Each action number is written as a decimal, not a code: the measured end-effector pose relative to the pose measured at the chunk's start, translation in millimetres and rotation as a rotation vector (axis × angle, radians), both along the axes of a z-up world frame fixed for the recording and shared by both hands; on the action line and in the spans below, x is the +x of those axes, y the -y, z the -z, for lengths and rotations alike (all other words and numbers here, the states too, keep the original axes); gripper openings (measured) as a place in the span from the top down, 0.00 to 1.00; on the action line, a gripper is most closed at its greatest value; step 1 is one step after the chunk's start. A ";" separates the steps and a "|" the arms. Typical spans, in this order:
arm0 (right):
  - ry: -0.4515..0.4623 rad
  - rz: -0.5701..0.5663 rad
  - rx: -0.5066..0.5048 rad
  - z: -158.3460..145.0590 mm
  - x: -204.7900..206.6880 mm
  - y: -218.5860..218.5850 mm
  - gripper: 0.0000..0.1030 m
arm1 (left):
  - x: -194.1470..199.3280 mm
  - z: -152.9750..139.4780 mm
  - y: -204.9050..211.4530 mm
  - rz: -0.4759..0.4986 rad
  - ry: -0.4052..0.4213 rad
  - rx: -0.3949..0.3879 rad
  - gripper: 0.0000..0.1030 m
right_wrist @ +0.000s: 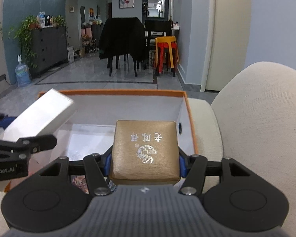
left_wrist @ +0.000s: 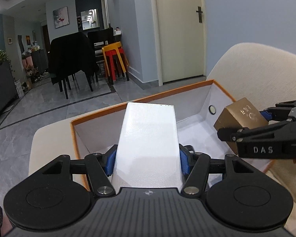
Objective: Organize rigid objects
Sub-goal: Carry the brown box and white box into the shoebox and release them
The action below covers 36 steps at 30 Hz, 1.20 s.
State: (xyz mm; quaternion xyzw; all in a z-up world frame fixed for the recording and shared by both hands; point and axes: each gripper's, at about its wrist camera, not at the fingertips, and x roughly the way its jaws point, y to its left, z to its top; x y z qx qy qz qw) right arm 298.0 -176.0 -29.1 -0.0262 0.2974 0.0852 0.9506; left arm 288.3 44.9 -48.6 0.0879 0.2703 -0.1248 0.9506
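Right now my left tongs (left_wrist: 147, 159) clamp the white box (left_wrist: 148, 138) by its long sides, and my right tongs (right_wrist: 145, 163) pinch the gold case (right_wrist: 145, 150), both over the orange-rimmed carton (right_wrist: 112, 91). Both look stiff and light; the white one seems slick, so flat side faces suit best.
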 end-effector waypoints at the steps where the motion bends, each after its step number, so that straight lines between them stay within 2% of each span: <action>1: -0.005 -0.002 -0.004 2.1 3.8 -1.8 0.43 | 0.8 0.6 7.5 -0.001 -0.003 0.006 0.32; 4: -0.022 -0.010 -0.027 10.1 20.2 -7.5 0.43 | 9.4 7.4 9.3 -0.001 -0.014 0.032 0.32; 14: -0.077 -0.036 -0.117 31.4 59.5 -19.7 0.43 | 36.8 28.6 30.5 0.157 -0.045 0.276 0.32; 19: -0.099 -0.046 -0.170 38.1 71.9 -23.0 0.43 | 43.8 42.1 37.1 0.193 -0.069 0.322 0.32; 22: -0.115 -0.072 -0.189 40.4 76.6 -29.1 0.43 | 43.9 50.8 41.6 0.226 -0.067 0.392 0.32; 27: -0.143 -0.112 -0.260 48.9 83.6 -29.7 0.43 | 47.6 58.1 42.5 0.254 -0.121 0.423 0.32; 30: -0.169 -0.122 -0.288 56.3 88.6 -30.4 0.43 | 53.8 63.5 44.2 0.228 -0.162 0.467 0.32; 33: -0.180 -0.124 -0.314 60.4 91.1 -33.5 0.43 | 55.6 64.6 42.3 0.219 -0.196 0.476 0.32; 36: -0.184 -0.123 -0.313 59.8 94.0 -33.1 0.42 | 57.8 64.8 40.7 0.220 -0.219 0.485 0.28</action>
